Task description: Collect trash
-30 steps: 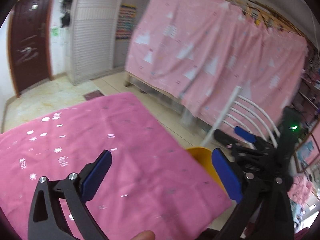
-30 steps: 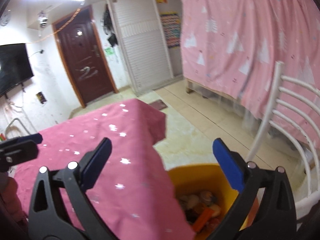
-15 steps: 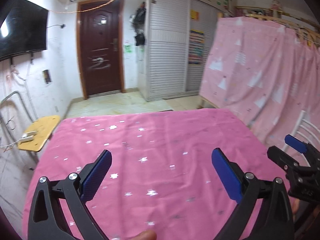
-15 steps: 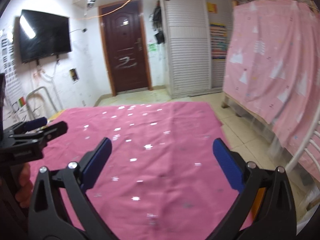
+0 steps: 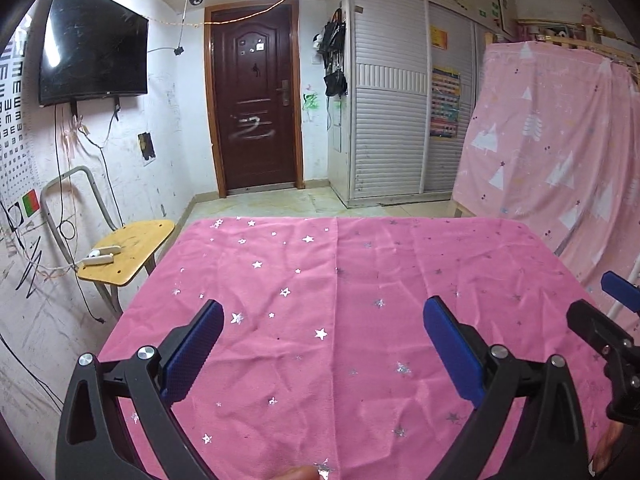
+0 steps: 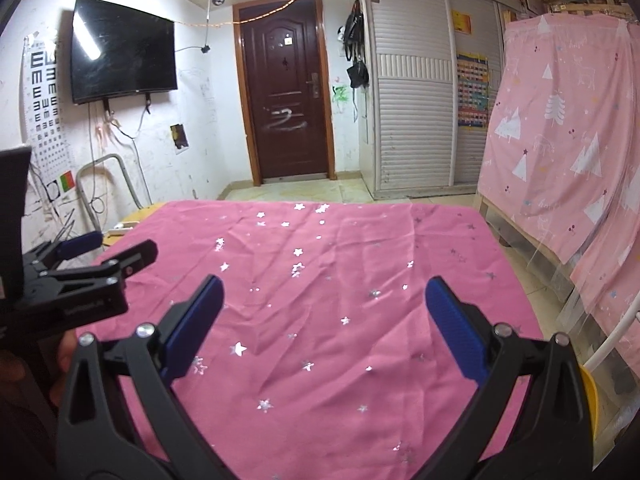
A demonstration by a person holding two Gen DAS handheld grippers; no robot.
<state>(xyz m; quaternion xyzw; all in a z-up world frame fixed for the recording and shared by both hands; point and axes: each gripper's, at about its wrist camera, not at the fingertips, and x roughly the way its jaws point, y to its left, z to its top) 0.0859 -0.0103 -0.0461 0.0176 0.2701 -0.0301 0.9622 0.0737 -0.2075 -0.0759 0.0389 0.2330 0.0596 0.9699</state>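
Note:
A table with a pink star-print cloth [image 5: 360,300] fills both views; it also shows in the right wrist view [image 6: 340,280]. I see no trash on it. My left gripper [image 5: 324,344] is open and empty above the near part of the cloth. My right gripper [image 6: 324,320] is open and empty over the cloth. The rim of a yellow bin [image 6: 591,396] shows at the table's right edge behind my right gripper's arm. The right gripper shows at the right of the left wrist view [image 5: 608,320], and the left gripper at the left of the right wrist view [image 6: 92,260].
A yellow wooden chair [image 5: 128,252] with small white items stands left of the table. A pink curtain [image 5: 560,160] hangs on the right. A white chair rail [image 6: 616,340] is near the bin. A dark door [image 5: 256,112] is at the back.
Both grippers swung left from the yellow bin and the white chair to face the pink table and the door. Both stayed open and empty.

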